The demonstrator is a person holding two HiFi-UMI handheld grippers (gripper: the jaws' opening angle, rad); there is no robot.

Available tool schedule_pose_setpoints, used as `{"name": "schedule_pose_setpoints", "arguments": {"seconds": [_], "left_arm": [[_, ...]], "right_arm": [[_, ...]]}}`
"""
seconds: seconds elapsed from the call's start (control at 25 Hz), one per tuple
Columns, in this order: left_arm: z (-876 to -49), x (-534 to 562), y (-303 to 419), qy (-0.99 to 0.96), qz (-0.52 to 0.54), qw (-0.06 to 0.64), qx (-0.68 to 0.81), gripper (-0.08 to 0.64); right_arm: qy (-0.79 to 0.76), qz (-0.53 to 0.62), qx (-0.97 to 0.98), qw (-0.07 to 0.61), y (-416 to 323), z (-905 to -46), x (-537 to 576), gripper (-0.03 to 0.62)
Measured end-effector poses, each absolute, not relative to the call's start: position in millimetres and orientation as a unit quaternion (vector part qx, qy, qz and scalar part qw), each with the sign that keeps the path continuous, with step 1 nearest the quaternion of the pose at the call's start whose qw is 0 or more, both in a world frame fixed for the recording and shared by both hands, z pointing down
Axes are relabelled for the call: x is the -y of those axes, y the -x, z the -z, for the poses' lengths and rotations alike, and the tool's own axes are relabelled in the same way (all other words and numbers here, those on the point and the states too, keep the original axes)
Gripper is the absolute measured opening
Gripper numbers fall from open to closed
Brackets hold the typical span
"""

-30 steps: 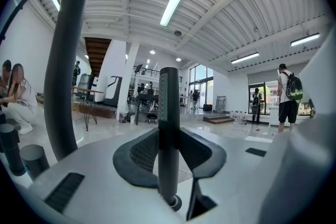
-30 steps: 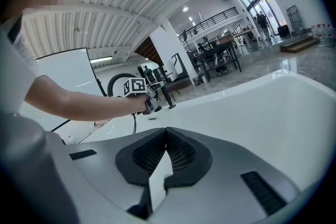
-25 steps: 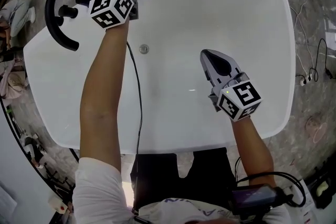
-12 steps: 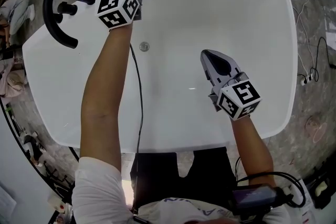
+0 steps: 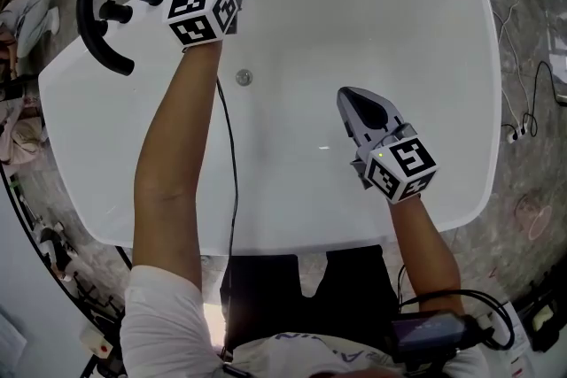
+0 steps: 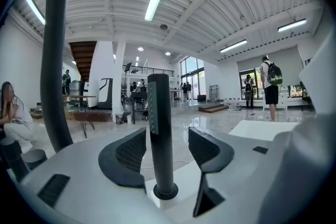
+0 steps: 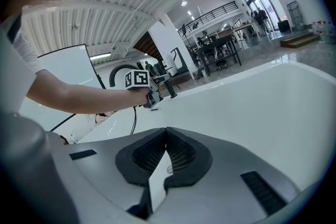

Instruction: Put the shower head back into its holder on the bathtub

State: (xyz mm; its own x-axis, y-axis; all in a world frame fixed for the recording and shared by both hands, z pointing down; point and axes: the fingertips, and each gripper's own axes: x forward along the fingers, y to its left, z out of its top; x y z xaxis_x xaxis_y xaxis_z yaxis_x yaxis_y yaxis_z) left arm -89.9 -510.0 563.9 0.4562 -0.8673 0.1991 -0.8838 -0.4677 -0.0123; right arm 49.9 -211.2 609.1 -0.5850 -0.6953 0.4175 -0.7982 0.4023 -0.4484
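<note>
Left hand-held gripper (image 6: 167, 135): we see jaws just opened wide, shower head (image 6: 158, 102) upright between, pads not touching it; right hand-held gripper (image 7: 166, 136) closed, empty.

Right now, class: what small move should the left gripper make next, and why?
Probably draw the left gripper straight back, without brushing the handle. Its jaws have just been opening, and the shower head stands upright in its holder between them with a gap on each side, so it looks seated and released.

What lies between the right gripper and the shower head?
Nothing: in the right gripper view, only bare white bathtub surface stretches from the right gripper to the shower head.
</note>
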Motion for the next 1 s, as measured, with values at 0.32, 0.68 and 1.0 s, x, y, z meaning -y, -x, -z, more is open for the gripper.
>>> {"name": "schedule_pose_setpoints", "arguments": {"seconds": [0.32,0.68,1.0], "left_arm": [[-530.4,477.3,108.0,-0.825,-0.058,0.072,0.557,0.262],[-508.5,397.1,98.0,-0.830,-0.055,0.107,0.544,0.258],[-479.7,292.7,84.7,-0.837,-0.067,0.086,0.536,0.038]], "right_arm": [[-0.457,-0.311,0.830,0.077,-56.0,-585.0,198.0,0.011],[-0.467,-0.326,0.820,0.060,-61.9,-547.3,158.4,0.011],[-0.454,-0.340,0.821,0.066,-67.3,-548.8,93.4,0.011]]}}
